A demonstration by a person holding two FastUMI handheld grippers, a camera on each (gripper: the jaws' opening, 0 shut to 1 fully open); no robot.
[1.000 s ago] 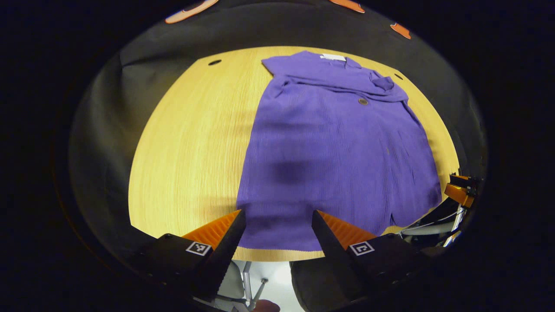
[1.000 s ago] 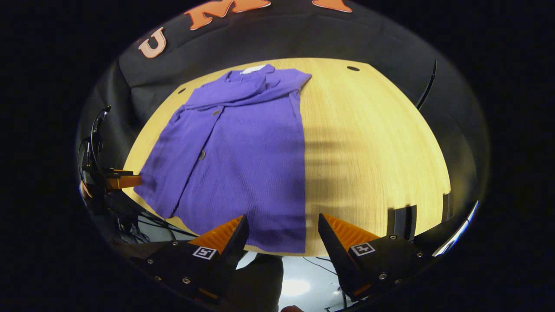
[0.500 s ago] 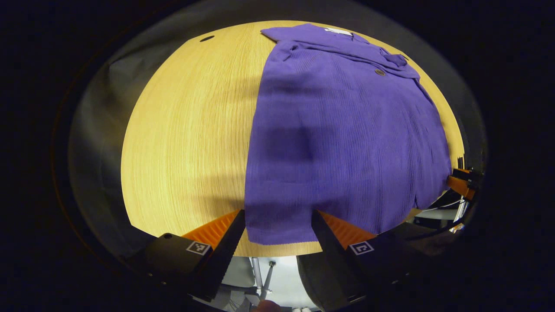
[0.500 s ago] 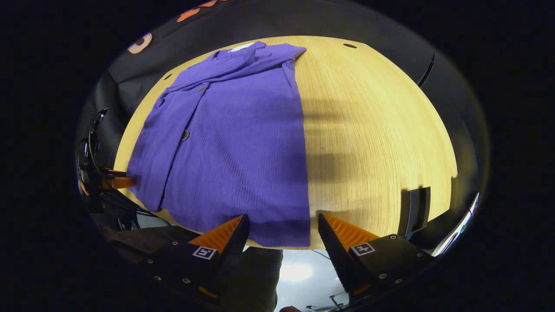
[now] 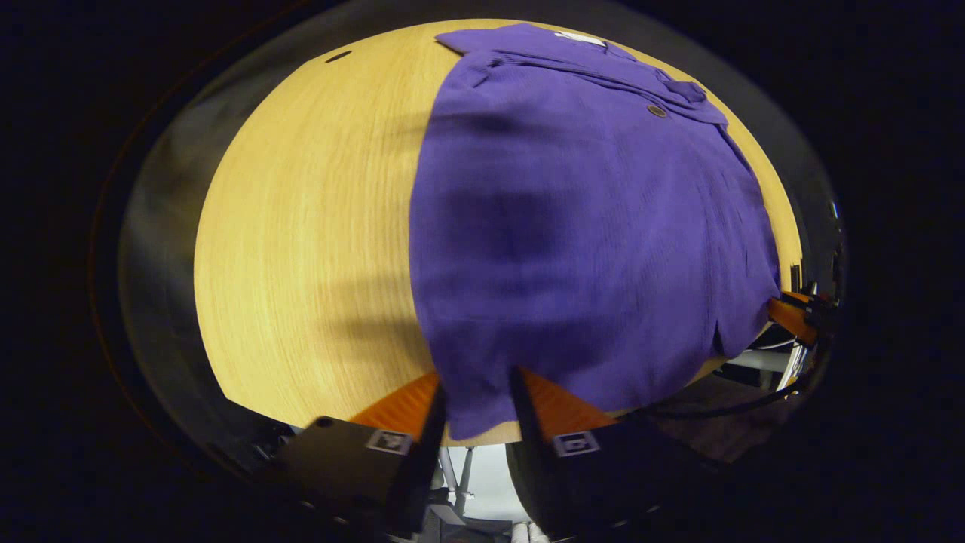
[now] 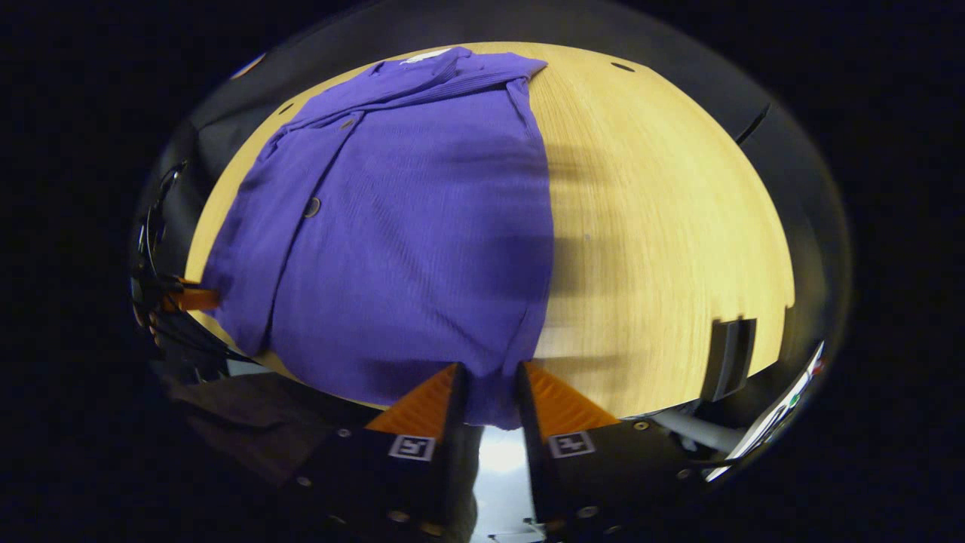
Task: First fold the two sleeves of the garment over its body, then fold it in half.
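Pinching the purple garment (image 5: 573, 226) at its hem corners, bottom centre, we clamp left gripper (image 5: 476, 403) and right gripper (image 6: 488, 396); thin bites risk slipping during the half-fold on the table (image 5: 301, 226)

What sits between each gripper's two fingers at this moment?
A bottom-hem corner of the purple garment: left gripper in the left gripper view, right gripper in the right gripper view.
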